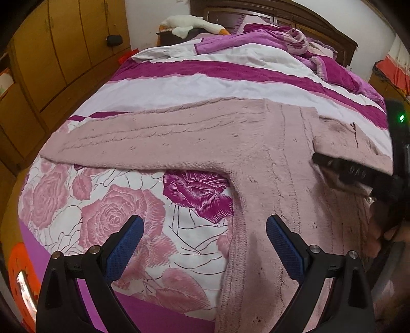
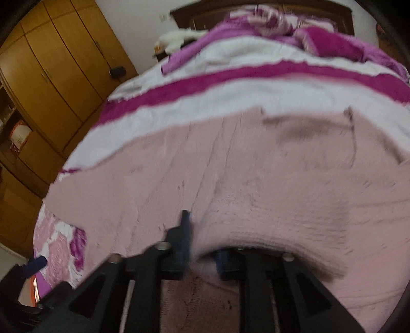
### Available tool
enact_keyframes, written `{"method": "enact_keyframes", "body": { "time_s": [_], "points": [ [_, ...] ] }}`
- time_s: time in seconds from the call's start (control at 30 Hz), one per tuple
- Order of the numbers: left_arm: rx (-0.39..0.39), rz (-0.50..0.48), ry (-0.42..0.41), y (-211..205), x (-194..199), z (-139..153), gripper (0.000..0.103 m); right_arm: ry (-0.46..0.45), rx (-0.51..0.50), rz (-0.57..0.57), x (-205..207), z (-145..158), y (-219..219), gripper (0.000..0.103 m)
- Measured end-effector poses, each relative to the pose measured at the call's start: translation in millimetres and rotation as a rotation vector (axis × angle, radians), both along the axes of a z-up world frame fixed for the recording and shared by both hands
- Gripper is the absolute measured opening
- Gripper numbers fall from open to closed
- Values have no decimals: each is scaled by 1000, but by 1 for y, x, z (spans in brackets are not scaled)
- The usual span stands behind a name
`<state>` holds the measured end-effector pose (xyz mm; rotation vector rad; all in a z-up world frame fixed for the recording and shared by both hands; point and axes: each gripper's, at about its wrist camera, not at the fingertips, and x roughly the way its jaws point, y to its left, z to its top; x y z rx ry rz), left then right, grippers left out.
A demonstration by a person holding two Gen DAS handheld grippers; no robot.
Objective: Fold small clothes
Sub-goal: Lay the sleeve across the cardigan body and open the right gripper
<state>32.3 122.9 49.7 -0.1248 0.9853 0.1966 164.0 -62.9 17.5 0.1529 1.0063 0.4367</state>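
A pale pink knit sweater (image 1: 179, 138) lies flat across the bed, one sleeve stretched out to the left. My left gripper (image 1: 205, 230) hangs open above the sweater's left side edge, with nothing between its blue pads (image 1: 125, 246). At the right, my right gripper (image 1: 333, 166) sits low under a turned-over fold of the sweater. In the blurred right wrist view that fold (image 2: 269, 230) drapes over the right gripper (image 2: 203, 246). Its jaws stand slightly apart with knit between them, and one pad is hidden by the fabric. The sweater (image 2: 256, 166) fills most of that view.
The bed has a rose-print cover (image 1: 115, 217) with magenta and white stripes further back. A crumpled purple blanket (image 1: 282, 38) and a white plush goose (image 1: 194, 24) lie by the headboard. Wooden wardrobes (image 1: 51, 51) line the left side. An orange object (image 1: 20, 276) sits low at the left.
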Motion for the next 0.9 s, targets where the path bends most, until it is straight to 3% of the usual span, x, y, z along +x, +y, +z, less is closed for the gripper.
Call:
{"method": "enact_keyframes", "body": {
  "time_s": [0.1, 0.17, 0.23, 0.57, 0.9],
  "points": [
    [1, -6, -6, -2, 1, 3, 79, -8, -1, 17, -3, -2, -1, 31],
    [3, -14, -13, -4, 2, 6, 79, 12, 8, 24, -7, 2, -2, 44],
    [3, -27, -23, -8, 4, 11, 79, 24, 23, 40, -11, 12, -9, 51],
    [16, -134, -74, -48, 21, 39, 79, -16, 13, 24, -45, 51, -81, 54],
    [-3, -317, -93, -127, 52, 51, 79, -31, -84, -240, -41, 55, -190, 54]
  ]
}}
